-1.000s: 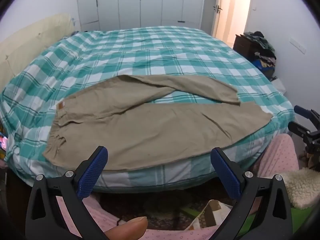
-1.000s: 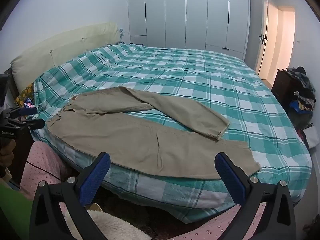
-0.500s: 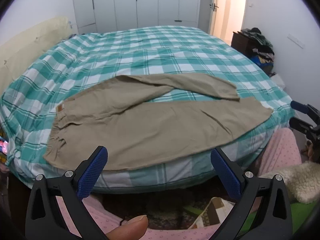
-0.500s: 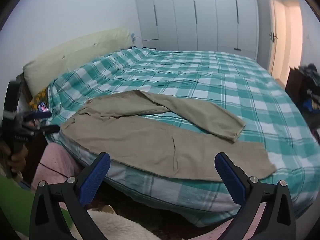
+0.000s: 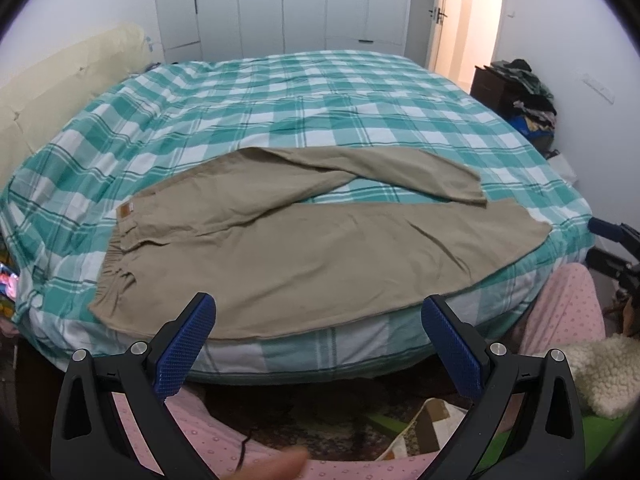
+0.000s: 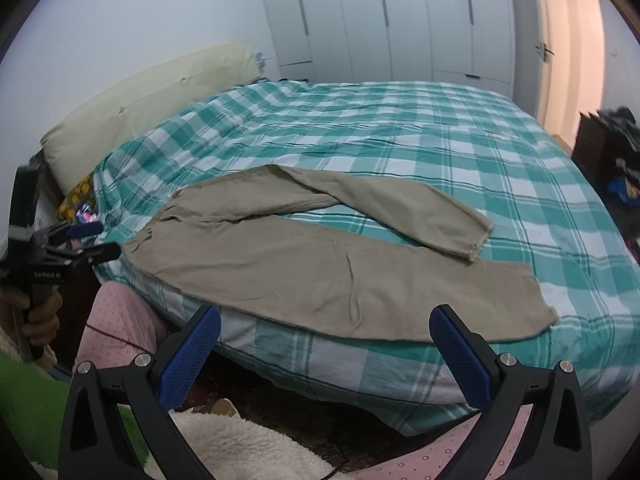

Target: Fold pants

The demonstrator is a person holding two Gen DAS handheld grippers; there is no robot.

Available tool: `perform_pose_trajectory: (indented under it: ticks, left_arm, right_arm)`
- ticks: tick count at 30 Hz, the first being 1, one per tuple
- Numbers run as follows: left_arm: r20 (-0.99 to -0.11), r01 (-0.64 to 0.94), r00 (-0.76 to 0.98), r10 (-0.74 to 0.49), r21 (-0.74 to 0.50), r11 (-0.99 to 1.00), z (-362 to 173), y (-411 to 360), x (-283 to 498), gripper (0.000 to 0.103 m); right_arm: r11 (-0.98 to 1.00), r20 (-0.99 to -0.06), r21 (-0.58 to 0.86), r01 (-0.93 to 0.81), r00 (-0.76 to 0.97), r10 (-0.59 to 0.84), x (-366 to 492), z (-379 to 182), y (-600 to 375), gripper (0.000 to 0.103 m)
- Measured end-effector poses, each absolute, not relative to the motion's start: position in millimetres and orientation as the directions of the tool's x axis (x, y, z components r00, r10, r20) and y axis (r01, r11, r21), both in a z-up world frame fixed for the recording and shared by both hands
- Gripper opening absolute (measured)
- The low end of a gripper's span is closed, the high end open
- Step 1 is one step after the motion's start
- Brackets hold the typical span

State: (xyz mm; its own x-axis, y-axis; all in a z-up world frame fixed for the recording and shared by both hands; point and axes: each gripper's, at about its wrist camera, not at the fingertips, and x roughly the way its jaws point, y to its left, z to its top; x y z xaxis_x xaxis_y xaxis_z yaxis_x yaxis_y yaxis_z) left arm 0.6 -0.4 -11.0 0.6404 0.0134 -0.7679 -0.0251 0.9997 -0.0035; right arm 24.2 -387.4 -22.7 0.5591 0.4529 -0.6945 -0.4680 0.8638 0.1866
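Note:
Tan pants (image 5: 304, 240) (image 6: 328, 268) lie flat along the near edge of a bed with a green and white checked cover (image 5: 304, 112) (image 6: 400, 132). The waistband is at the left. The two legs run to the right and spread apart in a V, the far leg angled across the cover. My left gripper (image 5: 318, 312) hangs open off the bed's near edge, below the waist end, nothing between its blue pads. My right gripper (image 6: 326, 320) is open too, off the edge in front of the near leg. Neither touches the cloth.
A cream headboard cushion (image 6: 152, 108) stands at the bed's left. White wardrobes (image 5: 280, 4) fill the back wall and an open door (image 5: 472, 16) is at the back right. A dark cabinet with piled clothes (image 5: 516, 88) stands right. Pink-clad legs (image 5: 568, 312) and fleece (image 6: 248, 448) are below.
Both grippers have shifted a little: the left view now sits slightly closer to the pants, and the right view has swung left toward the waist end. The pants have not moved.

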Motion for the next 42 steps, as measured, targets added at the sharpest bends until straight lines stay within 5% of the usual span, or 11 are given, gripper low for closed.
perform_pose_trajectory:
  ticks: [42]
  left_arm:
    - [-0.807,-0.083,0.582,0.094,0.056,0.995,-27,-2,10,0.102]
  right_arm:
    - [0.894,-0.758,0.110,-0.435,0.545,0.358,32,-33,-380,0.103]
